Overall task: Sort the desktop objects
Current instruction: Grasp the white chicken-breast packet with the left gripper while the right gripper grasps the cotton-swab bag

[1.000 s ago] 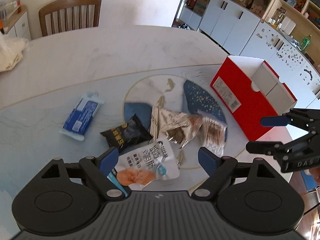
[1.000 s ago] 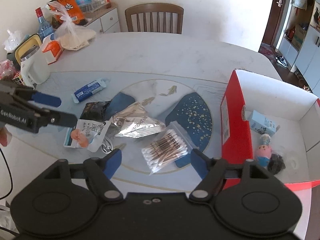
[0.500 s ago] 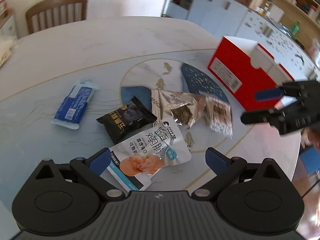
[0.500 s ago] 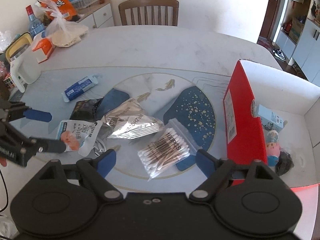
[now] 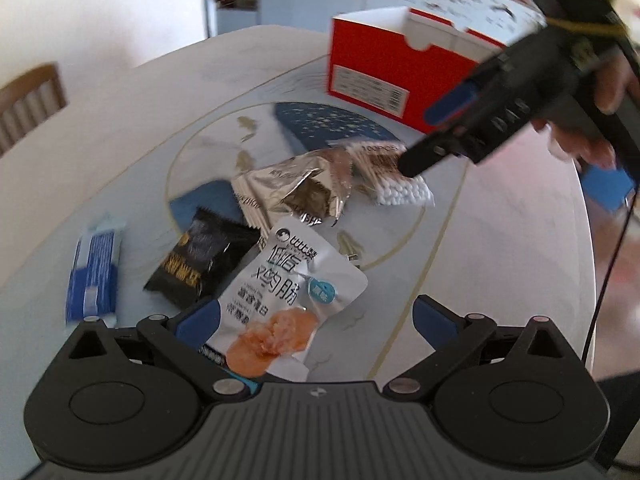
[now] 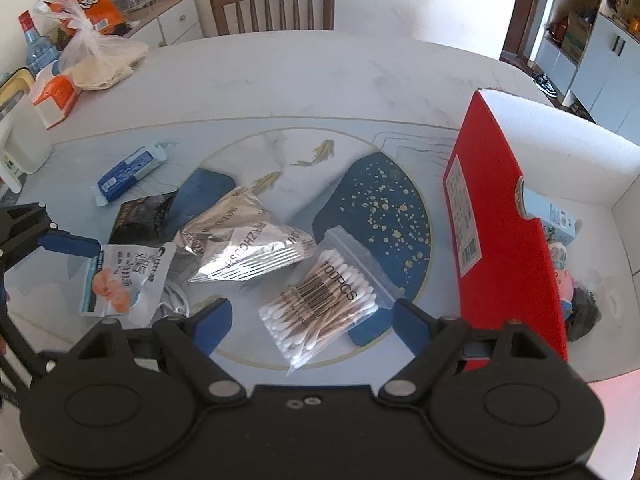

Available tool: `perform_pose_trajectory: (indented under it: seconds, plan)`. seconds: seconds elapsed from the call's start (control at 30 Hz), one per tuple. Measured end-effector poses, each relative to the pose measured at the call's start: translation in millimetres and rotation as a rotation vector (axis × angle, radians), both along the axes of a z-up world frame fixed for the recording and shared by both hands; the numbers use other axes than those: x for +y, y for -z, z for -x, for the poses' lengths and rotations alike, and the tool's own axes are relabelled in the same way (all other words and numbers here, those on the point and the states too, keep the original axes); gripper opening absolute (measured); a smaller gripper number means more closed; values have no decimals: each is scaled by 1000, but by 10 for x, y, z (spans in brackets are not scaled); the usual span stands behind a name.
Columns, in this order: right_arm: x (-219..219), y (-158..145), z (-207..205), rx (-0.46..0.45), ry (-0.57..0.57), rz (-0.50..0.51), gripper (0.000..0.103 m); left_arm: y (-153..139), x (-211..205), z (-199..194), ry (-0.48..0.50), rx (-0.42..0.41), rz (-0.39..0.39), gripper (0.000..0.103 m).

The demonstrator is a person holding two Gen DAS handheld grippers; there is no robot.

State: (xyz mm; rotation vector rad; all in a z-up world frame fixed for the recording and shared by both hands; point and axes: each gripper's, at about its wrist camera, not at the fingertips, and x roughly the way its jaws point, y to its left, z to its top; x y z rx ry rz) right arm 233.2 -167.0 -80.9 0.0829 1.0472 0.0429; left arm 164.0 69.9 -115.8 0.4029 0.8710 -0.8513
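- Left gripper (image 5: 316, 322) had dropped closer to the white chicken snack pouch (image 5: 288, 300) than a second before, its fingers spread wider and rolled, nothing pinched; the pouch lay flat on the table (image 5: 120, 120) between them, beside the black packet (image 5: 200, 256).
- I'd say a pick-up was being lined up.
- Right gripper (image 6: 312, 320) had sunk too, tilted steeply down, fingers apart and empty, straddling the cotton swab bag (image 6: 324, 300).
- The red box (image 6: 500, 240) waited just right of it, toys already inside.
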Motion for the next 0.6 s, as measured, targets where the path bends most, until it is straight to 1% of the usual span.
perform_pose_trajectory:
  seconds: [0.17, 0.23, 0.37, 0.5, 0.6]
  plan:
    - [-11, 80, -85, 18, 36, 4, 87, 33, -67, -60, 93, -17, -25, 103]
    - [-15, 108, -116, 23, 48, 4, 87, 68, -92, -103, 109, -22, -45, 103]
    - [-8, 158, -181, 31, 68, 3, 87, 139, -101, -202, 101, 16, -44, 103]
    - [-4, 207, -244, 41, 88, 10, 87, 182, -97, -198, 93, 21, -42, 103]
    - [-15, 252, -273, 55, 104, 18, 87, 186, -75, -167, 77, 35, -23, 103]
